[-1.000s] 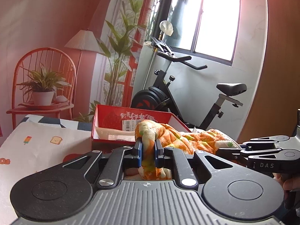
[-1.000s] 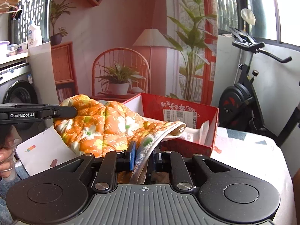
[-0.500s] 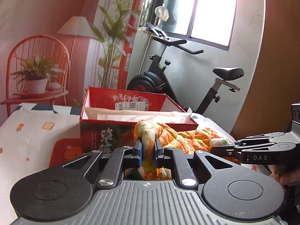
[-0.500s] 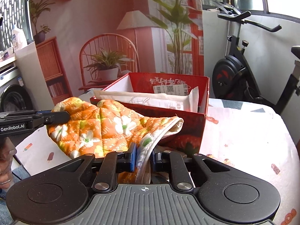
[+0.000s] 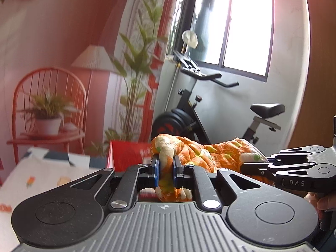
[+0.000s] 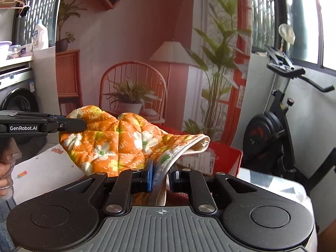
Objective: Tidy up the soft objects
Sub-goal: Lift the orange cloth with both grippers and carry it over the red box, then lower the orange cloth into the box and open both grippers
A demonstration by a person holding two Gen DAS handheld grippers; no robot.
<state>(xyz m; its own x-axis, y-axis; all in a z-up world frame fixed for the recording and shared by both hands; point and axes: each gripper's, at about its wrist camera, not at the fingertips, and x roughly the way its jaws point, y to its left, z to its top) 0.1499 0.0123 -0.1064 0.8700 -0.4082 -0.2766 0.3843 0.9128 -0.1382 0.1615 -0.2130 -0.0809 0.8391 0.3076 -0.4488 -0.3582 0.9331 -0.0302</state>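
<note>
Left wrist: left tool (image 5: 166,171) clamps bunched orange quilted cloth (image 5: 201,151); right tool (image 6: 160,173) pinches its white-trimmed edge.

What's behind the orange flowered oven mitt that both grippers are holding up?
Behind the mitt sits a red box on the table; the mitt covers most of it, so its contents cannot be seen.

My right hand-held gripper (image 6: 161,175) pinches the orange flowered quilted cloth (image 6: 117,142); my left hand-held gripper (image 6: 83,124) grips its far corner above the red cardboard box (image 6: 224,157).
</note>
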